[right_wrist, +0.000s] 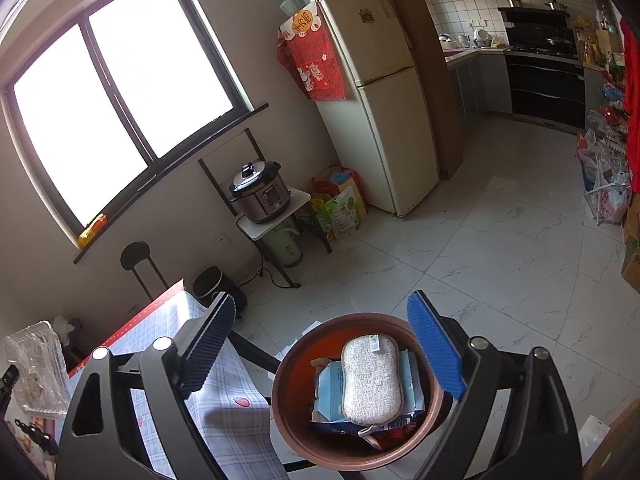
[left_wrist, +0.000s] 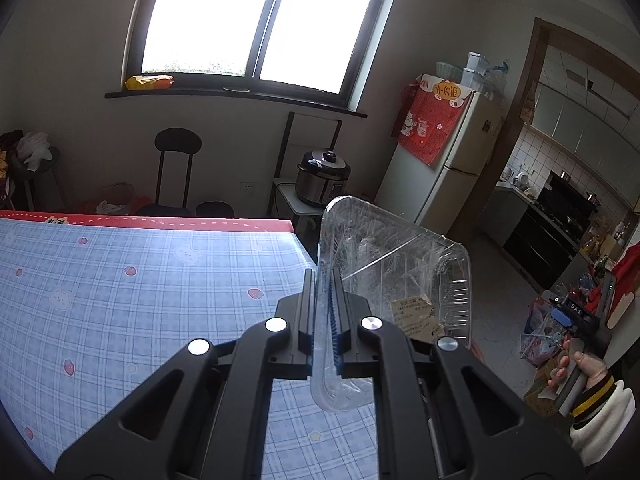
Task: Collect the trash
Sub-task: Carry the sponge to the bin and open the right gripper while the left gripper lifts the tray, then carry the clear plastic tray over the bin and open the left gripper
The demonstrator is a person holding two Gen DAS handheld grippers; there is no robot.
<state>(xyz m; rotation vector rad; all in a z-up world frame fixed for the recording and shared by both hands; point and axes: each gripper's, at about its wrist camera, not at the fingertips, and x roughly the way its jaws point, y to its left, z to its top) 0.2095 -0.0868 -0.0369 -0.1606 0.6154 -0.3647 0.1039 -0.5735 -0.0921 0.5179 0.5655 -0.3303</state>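
Bright kitchen-diner, window far, checked tablecloth (left_wrist: 120,300) filling the left and near part of the left wrist view. Left gripper (left_wrist: 323,280) pressed together on one wall of a clear plastic box (left_wrist: 400,276), pinched edge-on between the jaws, most of the box hanging out to the right past the table edge, paper label low inside. Probably the carry toward the bin, so best to keep the squeeze steady: thin plastic likely to flex and slip. Better to bring the box flat over the opening before letting go.

Right wrist view: floor tiles, fridge (right_wrist: 380,100) far. Right gripper (right_wrist: 320,336) spread wide, holding nothing, hovering above a round brown bin (right_wrist: 288,412) just beside the table corner. Grey sponge (right_wrist: 372,380) and blue packets already inside. Plastic box visible at far left, well apart from the bin.
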